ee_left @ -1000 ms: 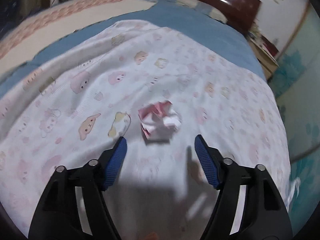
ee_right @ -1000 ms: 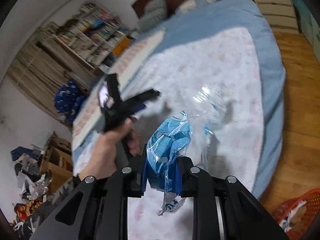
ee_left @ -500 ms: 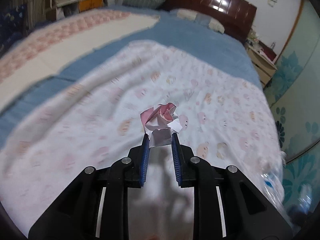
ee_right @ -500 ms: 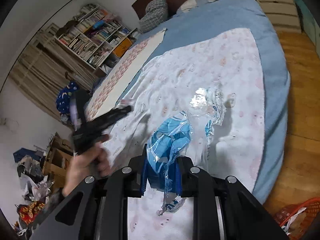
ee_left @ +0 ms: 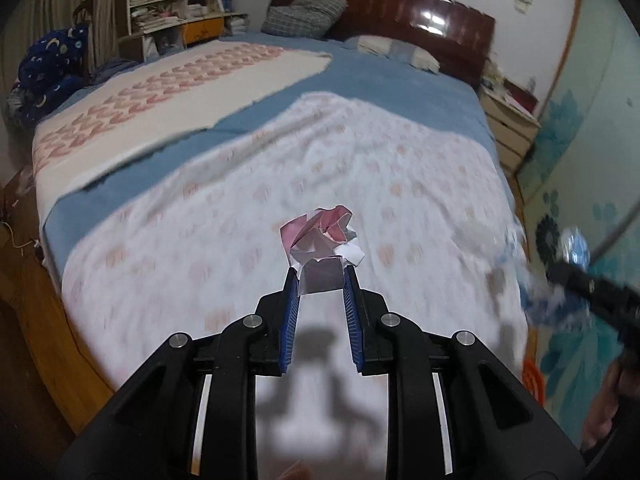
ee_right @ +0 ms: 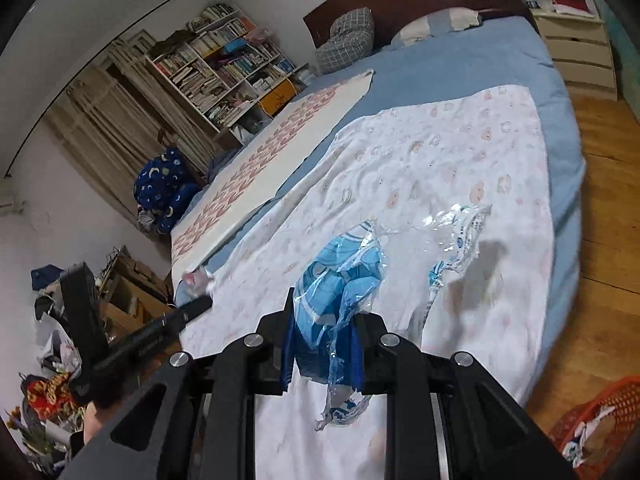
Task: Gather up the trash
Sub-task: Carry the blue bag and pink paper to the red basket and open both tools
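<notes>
My left gripper [ee_left: 320, 276] is shut on a crumpled pink and white paper ball [ee_left: 322, 236] and holds it above the white patterned blanket [ee_left: 224, 216]. My right gripper [ee_right: 324, 308] is shut on a blue and clear plastic wrapper [ee_right: 344, 280] that hangs from the jaws above the same blanket [ee_right: 440, 184]. In the right wrist view the left gripper [ee_right: 196, 304] shows at the left with the paper ball [ee_right: 196, 280] at its tip. The right gripper shows blurred at the right edge of the left wrist view [ee_left: 576, 276].
An orange basket [ee_right: 600, 424] with trash in it stands on the wooden floor [ee_right: 608, 200] at the lower right, beside the bed. It shows as an orange sliver in the left wrist view [ee_left: 534, 384]. A bookshelf [ee_right: 224, 68] and clutter stand at the left.
My left gripper closed on the paper ball and lifted it off the blanket, pulling back from the bed. My right gripper kept hold of the plastic wrapper.
</notes>
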`<state>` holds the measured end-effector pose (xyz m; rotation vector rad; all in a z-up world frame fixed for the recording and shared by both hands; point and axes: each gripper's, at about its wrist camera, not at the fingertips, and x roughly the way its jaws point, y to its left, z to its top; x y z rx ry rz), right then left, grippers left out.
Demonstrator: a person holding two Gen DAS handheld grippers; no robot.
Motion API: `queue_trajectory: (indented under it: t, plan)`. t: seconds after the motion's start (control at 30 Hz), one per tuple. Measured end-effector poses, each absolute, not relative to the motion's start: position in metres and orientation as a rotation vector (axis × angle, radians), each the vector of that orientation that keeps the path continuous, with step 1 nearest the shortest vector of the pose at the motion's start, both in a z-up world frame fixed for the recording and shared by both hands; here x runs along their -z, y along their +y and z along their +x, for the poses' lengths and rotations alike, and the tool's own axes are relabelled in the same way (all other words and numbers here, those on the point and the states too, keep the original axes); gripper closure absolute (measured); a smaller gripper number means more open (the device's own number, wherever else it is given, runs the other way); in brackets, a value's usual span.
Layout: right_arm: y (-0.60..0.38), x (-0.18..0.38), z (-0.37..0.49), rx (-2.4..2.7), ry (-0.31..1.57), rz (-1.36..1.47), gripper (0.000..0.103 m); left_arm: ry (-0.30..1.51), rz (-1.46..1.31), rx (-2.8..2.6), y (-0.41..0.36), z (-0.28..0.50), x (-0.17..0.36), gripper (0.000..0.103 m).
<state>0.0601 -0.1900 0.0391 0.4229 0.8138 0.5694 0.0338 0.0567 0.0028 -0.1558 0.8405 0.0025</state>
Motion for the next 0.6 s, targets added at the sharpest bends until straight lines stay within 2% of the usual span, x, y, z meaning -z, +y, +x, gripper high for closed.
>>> queue_trajectory:
  t: [0.23,0.43,0.6]
  plan:
    - [-0.215,-0.045,-0.02,-0.542,0.8,0.37,0.081,0.864,-0.118,0.069,0.035,-0.003,0.002,0.081]
    - [-0.238,-0.055,-0.043,-0.507,0.762,0.332,0.081,0.837,-0.11,0.09,0.025,-0.004,-0.004,0.081]
    - [-0.274,-0.076,-0.058,-0.456,0.71,0.334,0.081,0.827,-0.104,0.176,-0.016,0.001,-0.01,0.081]
